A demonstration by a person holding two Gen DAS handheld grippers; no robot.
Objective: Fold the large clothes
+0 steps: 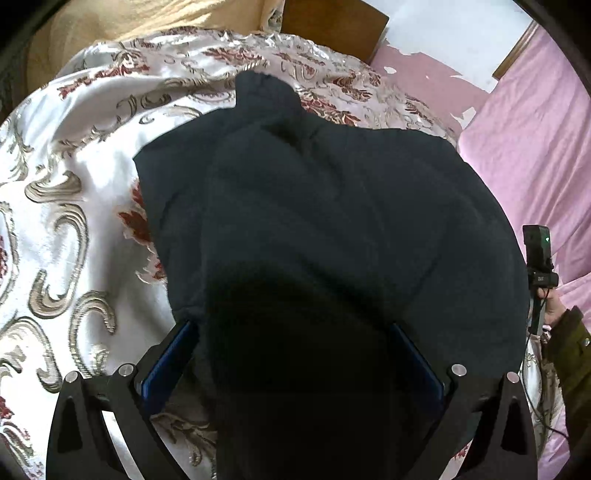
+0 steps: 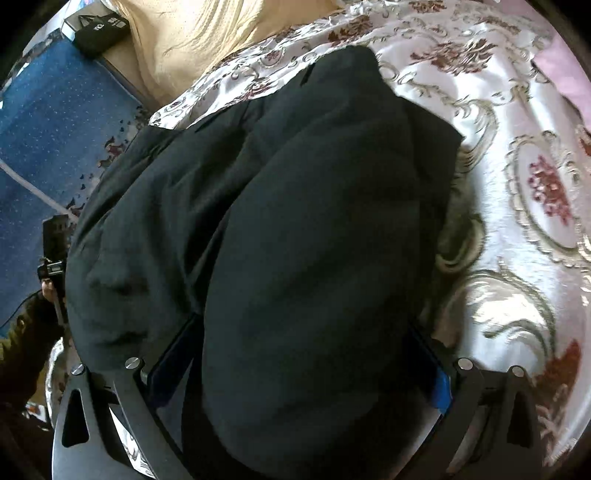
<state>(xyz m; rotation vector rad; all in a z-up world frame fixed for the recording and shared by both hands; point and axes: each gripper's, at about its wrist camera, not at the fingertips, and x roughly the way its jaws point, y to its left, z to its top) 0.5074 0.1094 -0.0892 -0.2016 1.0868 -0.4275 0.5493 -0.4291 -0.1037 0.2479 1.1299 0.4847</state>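
Note:
A large dark padded garment (image 1: 314, 192) lies bunched on a white bedspread (image 1: 74, 147) with gold and red patterns. In the left wrist view my left gripper (image 1: 291, 325) has its blue-padded fingers (image 1: 166, 354) wide apart, and the garment fills the gap and hides the tips. The right wrist view shows the same garment (image 2: 295, 184) bulging between the spread fingers (image 2: 439, 384) of my right gripper (image 2: 304, 325). Each gripper's body, held by a hand in an olive sleeve, shows at the edge of the other's view.
A pink sheet (image 1: 535, 129) lies to the right of the bedspread, and a yellow cloth (image 2: 192, 29) at its far side. A wooden board (image 1: 332, 26) stands behind. A blue patterned mat (image 2: 44, 129) and a black box (image 2: 98, 27) are at the left.

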